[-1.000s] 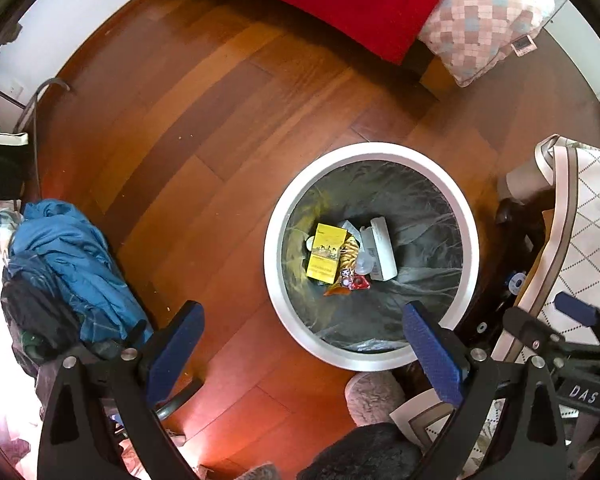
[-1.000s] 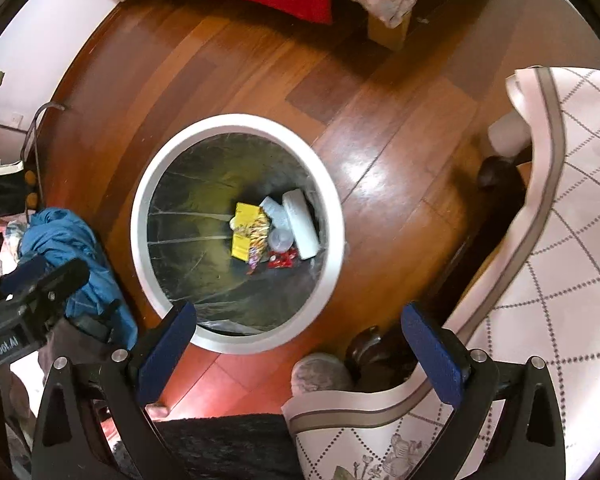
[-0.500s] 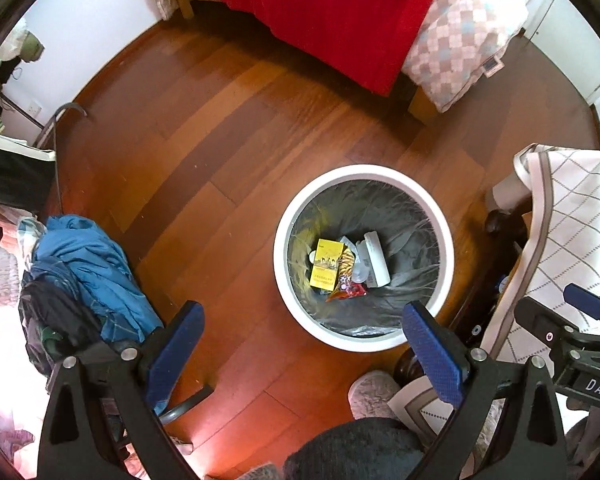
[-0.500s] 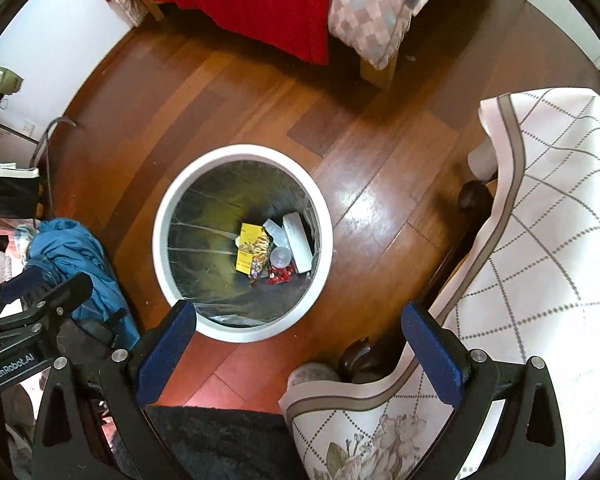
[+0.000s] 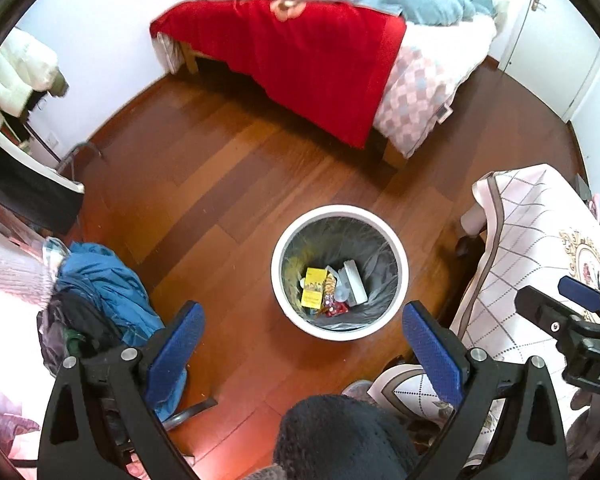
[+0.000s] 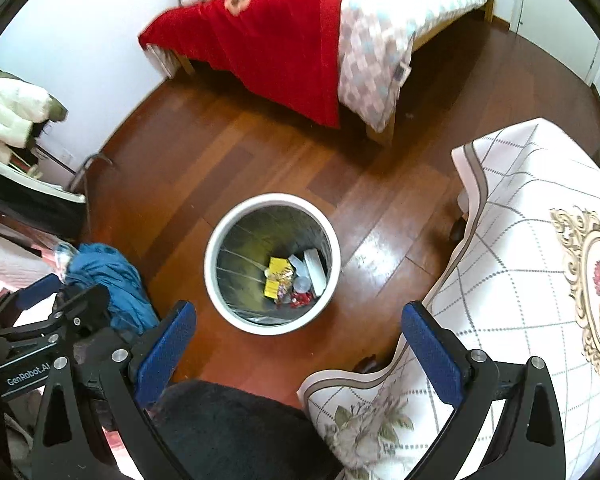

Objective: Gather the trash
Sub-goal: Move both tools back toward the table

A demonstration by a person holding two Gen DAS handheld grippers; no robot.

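- Left wrist view: a bedroom with a reddish-brown wooden floor (image 5: 204,184) and white walls. One bed (image 5: 320,40) stands at the far side, draped in a red blanket. One round white trash bin (image 5: 340,272) with a grey liner stands on the floor near the middle. Inside lie one yellow box (image 5: 314,286), one white box (image 5: 354,282) and some small wrappers, too jumbled to count. One heap of blue clothes (image 5: 108,284) sits near left; one patterned cloth (image 5: 532,248) covers furniture at right.
- The left gripper (image 5: 300,332) has its two blue-padded fingers spread wide, holding and touching nothing, above the floor just near of the bin.
- Right wrist view: the same floor (image 6: 220,152), bed (image 6: 300,20) far, bin (image 6: 272,264) left of centre, cloth (image 6: 520,260) filling the right.
- The right gripper (image 6: 296,332) is likewise wide apart and empty, with the bin beyond its fingers.
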